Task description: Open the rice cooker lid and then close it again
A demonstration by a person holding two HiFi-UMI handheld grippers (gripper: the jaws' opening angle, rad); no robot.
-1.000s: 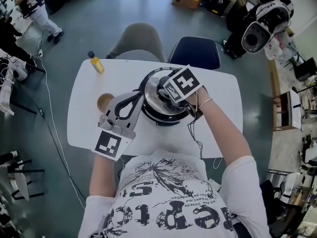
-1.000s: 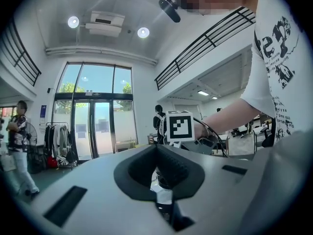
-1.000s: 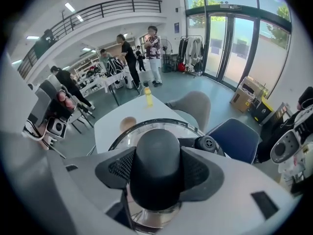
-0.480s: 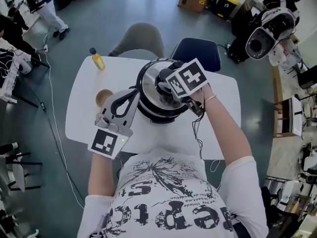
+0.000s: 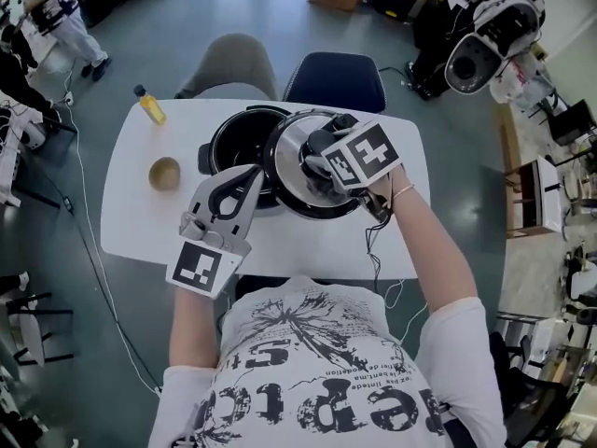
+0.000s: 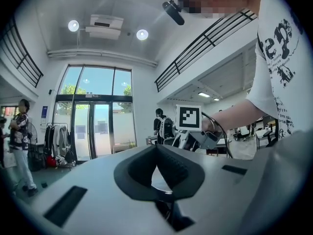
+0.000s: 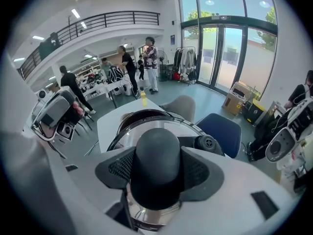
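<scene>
The black rice cooker pot (image 5: 231,146) stands uncovered on the white table (image 5: 140,227). Its round silver lid (image 5: 297,177) hangs tilted over the pot's right rim. My right gripper (image 5: 324,153) points steeply down from above the lid. In the right gripper view it (image 7: 157,169) is shut on the lid's black knob (image 7: 157,155), with a pad on either side. My left gripper (image 5: 256,175) lies level at the pot's near side, pads together with nothing between them. In the left gripper view it (image 6: 156,149) faces out across the hall.
A yellow bottle (image 5: 149,106) and a small brown bowl (image 5: 165,173) stand on the table's left part. A grey chair (image 5: 229,63) and a blue chair (image 5: 336,80) sit at the far edge. People stand at the far left, and a white machine (image 5: 485,35) stands far right.
The lid has come up off the pot and moved right with my right gripper, baring the pot's inside. My left gripper has shifted right along the pot's near side.
</scene>
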